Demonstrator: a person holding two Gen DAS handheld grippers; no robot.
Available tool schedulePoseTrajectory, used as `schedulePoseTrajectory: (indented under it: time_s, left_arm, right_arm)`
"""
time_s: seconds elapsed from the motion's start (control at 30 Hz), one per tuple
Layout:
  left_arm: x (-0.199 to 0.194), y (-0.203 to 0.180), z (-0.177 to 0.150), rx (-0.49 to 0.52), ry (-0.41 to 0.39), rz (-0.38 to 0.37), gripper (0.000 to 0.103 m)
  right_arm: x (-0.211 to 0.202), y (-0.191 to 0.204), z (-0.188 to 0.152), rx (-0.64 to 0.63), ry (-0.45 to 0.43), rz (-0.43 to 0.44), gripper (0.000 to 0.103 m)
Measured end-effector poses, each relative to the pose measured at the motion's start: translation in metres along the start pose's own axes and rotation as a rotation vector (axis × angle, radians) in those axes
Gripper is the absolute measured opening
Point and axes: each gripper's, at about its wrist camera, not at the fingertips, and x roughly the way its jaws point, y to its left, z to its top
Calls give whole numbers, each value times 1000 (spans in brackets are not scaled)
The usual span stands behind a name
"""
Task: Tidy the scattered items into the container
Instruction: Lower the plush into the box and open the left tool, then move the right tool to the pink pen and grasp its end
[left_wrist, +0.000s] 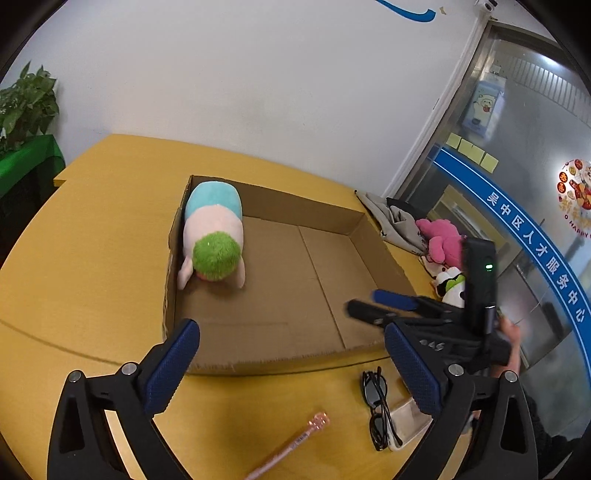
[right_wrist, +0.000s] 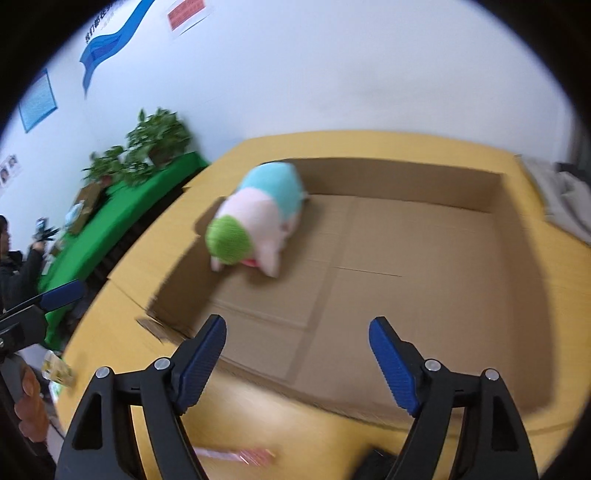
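A shallow cardboard box (left_wrist: 314, 210) lies on the yellow table (left_wrist: 92, 258); it also shows in the right wrist view (right_wrist: 406, 181). A plush toy with green hair, pink body and blue rear (left_wrist: 214, 236) lies inside at the box's left wall, seen too in the right wrist view (right_wrist: 258, 218). My left gripper (left_wrist: 295, 365) is open and empty above the box's near edge. My right gripper (right_wrist: 297, 350) is open and empty over the near wall; it shows in the left wrist view (left_wrist: 373, 302). Black sunglasses (left_wrist: 376, 402), a pink pen (left_wrist: 291, 446) and a small white item (left_wrist: 406, 421) lie in front of the box.
A pink plush (left_wrist: 443, 236), a panda-like toy (left_wrist: 450, 284) and grey clothing (left_wrist: 395, 218) lie right of the box. Plants on a green-covered stand (right_wrist: 147, 155) are to the left. A person (right_wrist: 14, 266) stands at far left. A glass door (left_wrist: 517, 147) is on the right.
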Motion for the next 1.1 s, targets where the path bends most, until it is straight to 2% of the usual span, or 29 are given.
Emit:
schedulePoseTrajectory:
  time_s: [0.2, 0.33, 0.47, 0.57, 0.67, 0.87, 0.97, 1.1]
  left_arm:
    - [-4, -18, -37, -38, -16, 29, 102]
    - [-5, -34, -59, -33, 1, 17, 102]
    - [-7, -41, -80, -47, 23, 20, 102]
    - [-9, -37, -99, -92, 44, 25, 102]
    - [-10, -26, -117, -155, 69, 33, 102]
    - [-6, 0, -142, -245, 120, 97, 100]
    - [-2, 11, -149, -278, 147, 117, 100]
    - [9, 22, -158, -332, 200, 128, 99]
  right_arm:
    - [-61, -4, -21, -52, -85, -80, 80]
    - [-78, -1, -28, -84, -106, -73, 80]
    - [-79, -5, -38, -112, -96, -40, 80]
    - [-68, -7, -47, -151, -52, 1, 80]
    - [-51, -9, -61, -169, 21, 78, 80]
    - [-17, -6, -83, -215, 114, 191, 80]
    - [0, 11, -87, -315, 164, 233, 80]
    - [24, 46, -91, -506, 229, 245, 78]
